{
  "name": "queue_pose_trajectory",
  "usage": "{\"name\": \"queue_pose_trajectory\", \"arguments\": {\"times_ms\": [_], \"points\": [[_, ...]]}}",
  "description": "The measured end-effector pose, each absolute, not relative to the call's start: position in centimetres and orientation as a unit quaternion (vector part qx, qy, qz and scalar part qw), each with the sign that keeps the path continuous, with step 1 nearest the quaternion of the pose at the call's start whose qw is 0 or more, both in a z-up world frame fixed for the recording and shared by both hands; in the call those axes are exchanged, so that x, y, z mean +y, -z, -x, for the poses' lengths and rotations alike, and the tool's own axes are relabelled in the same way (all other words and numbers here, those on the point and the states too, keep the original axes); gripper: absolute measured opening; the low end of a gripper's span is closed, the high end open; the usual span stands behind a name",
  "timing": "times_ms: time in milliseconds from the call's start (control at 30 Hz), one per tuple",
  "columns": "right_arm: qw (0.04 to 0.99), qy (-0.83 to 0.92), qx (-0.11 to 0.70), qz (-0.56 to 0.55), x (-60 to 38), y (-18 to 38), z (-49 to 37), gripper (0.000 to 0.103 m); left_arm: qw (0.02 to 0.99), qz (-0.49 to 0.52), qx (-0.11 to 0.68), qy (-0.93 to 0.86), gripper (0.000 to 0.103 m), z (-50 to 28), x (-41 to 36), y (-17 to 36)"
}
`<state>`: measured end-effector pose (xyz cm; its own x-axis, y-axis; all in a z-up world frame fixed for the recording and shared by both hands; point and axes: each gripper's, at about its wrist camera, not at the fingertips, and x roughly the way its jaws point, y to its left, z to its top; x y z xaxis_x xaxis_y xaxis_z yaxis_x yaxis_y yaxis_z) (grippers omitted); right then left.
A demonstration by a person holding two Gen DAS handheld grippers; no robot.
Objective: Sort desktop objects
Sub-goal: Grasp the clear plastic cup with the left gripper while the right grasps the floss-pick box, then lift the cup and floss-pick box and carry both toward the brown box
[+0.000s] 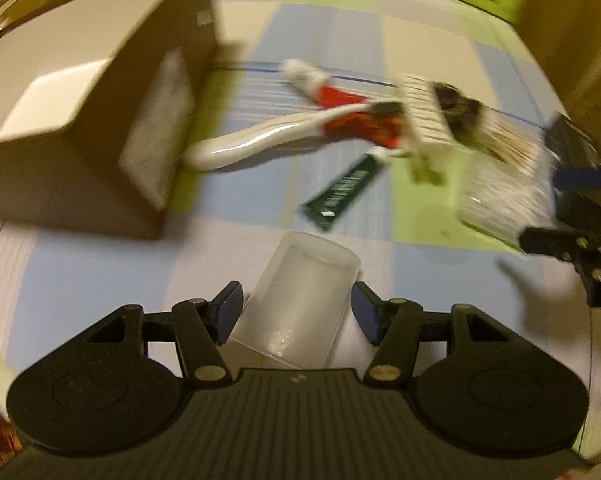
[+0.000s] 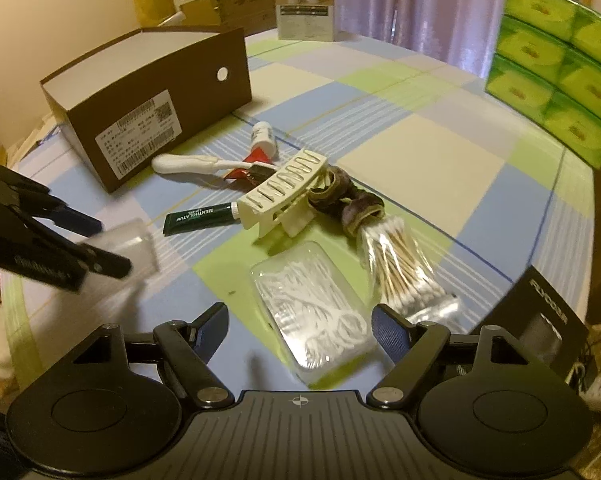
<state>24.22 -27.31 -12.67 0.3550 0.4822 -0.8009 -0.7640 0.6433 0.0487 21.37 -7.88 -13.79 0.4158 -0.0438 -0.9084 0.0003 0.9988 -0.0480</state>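
Desktop objects lie scattered over the checked cloth of the counter, and we hold one of them: a clear plastic cup, clenched between the blue pads of our left hand-held gripper and tilted, its closed end pointing away from the camera. It hangs above the counter's near left part, just in front of the open brown cardboard box that stands toward the far left edge. Our right hand-held gripper is spread wide and grasps nothing; between its fingers we see a clear case of floss picks lying near the front edge. Just beside the case lies a bag of cotton swabs. Behind these, toward the middle, a cream hair claw clip rests against a dark scrunchie, with a green Mentholatum tube touching the clip's left end. A white toothbrush and a red and white tube lie near the box.
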Motion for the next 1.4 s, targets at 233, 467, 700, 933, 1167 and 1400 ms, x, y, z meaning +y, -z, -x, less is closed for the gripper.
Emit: {"name": "queue_pose_trajectory", "arguments": {"times_ms": [233, 467, 700, 933, 1167, 1400], "points": [[0.795, -0.394, 0.413, 0.205, -26.1, 14.3, -25.5, 0.077, 0.836, 0.053, 0.546, -0.026, 0.055, -21.2, -6.0, 13.8], [0.776, -0.395, 0.443, 0.212, -25.1, 15.2, -24.9, 0.056, 0.833, 0.046, 0.551, -0.014, 0.061, -20.8, -6.4, 13.9], [0.782, -0.365, 0.472, 0.184, -24.7, 15.0, -23.1, 0.054, 0.830, 0.007, 0.558, 0.003, 0.062, -20.8, -7.5, 14.6], [0.780, -0.359, 0.485, 0.169, -24.7, 14.8, -21.5, 0.056, 0.820, 0.021, 0.572, -0.017, 0.049, -20.8, -7.8, 14.9], [0.791, -0.351, 0.475, 0.161, -24.0, 14.6, -21.7, 0.069, 0.821, 0.026, 0.570, -0.020, 0.056, -21.1, -8.2, 15.0], [0.792, -0.345, 0.472, 0.175, -23.0, 15.3, -21.8, 0.063, 0.829, 0.024, 0.558, -0.020, 0.048, -21.1, -8.5, 15.0]]}}
